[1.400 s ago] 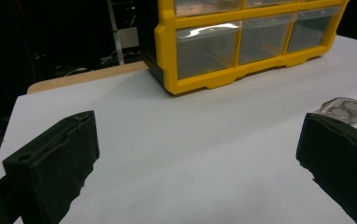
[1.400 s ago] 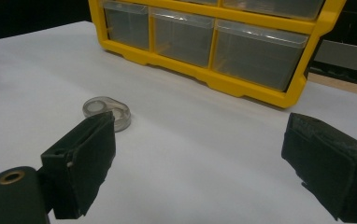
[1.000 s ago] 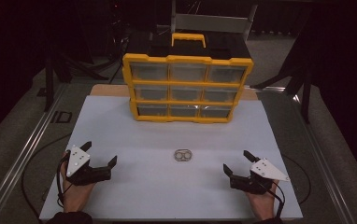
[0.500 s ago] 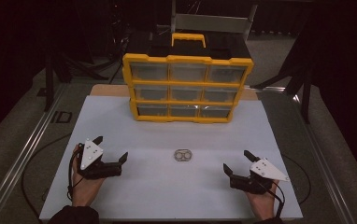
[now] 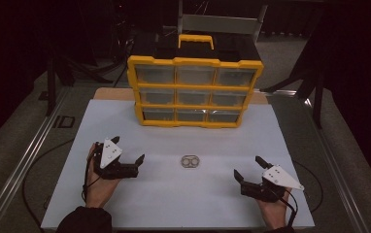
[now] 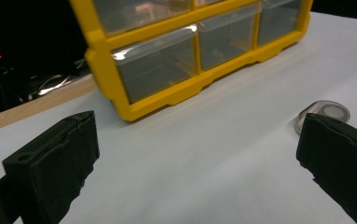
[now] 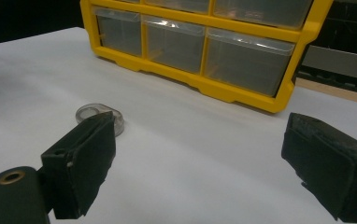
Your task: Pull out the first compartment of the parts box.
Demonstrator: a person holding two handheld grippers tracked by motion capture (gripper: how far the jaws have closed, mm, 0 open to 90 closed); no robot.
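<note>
A yellow drawer cabinet [image 5: 194, 91] with nine clear drawers and a top handle stands at the back of the white table [image 5: 183, 199]. A small clear oval piece [image 5: 190, 161] lies flat in the middle, between the two hands. My left gripper [image 5: 127, 154] is open at the left, a little short of the oval piece [image 6: 324, 112], jaws wide with nothing between them. My right gripper [image 5: 249, 170] is open at the front right, empty. The oval piece [image 7: 99, 115] lies past its left jaw. The cabinet [image 6: 186, 51] [image 7: 204, 42] rises beyond both.
The white sheet lies on a wooden board that shows behind the cabinet. Metal rails [image 5: 23, 165] run along the left side and cables trail on the floor. Dark stands and equipment surround the table.
My left gripper has moved right and forward toward the oval piece, staying open. The right gripper has held still.
</note>
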